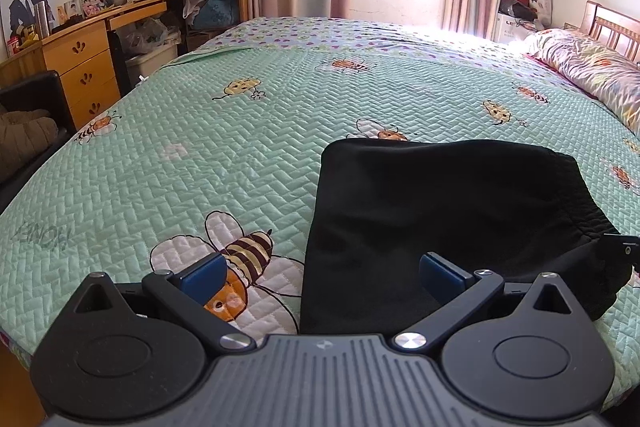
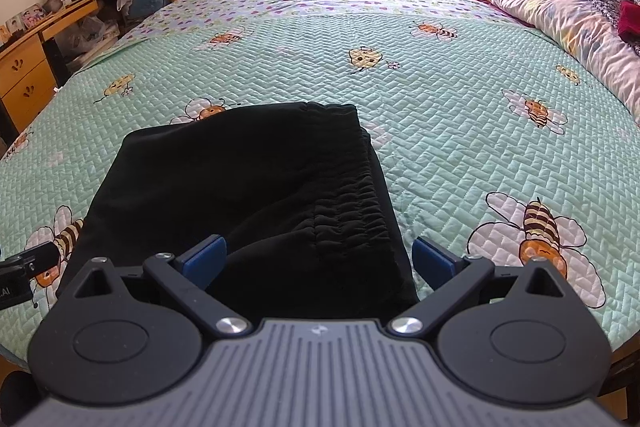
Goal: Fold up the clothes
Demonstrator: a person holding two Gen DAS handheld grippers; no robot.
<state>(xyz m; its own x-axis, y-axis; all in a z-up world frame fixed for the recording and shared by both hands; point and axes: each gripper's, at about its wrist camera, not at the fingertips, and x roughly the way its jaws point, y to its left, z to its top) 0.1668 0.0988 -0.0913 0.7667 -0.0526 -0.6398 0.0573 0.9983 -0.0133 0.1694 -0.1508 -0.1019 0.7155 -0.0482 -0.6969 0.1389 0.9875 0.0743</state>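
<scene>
My black trousers [image 2: 240,195] lie on the bed [image 2: 460,131], on its green quilt with the bees, near the edge closest to me. They are already a compact, roughly rectangular bundle of layers, with the gathered elastic waistband [image 2: 352,215] on top at the right side, so I judge most of the folding done. What may be left is one more fold or a little smoothing; the near right corner looks a bit lumpy in my left view, though the dark cloth hides its creases. My left tongs [image 1: 322,273] are released, fingers spread wide, hovering over the near left edge of the bundle with nothing in them. My right tongs [image 2: 320,261] are released too, spread above the waistband end, gripping nothing. No other garment waits on the quilt in view
</scene>
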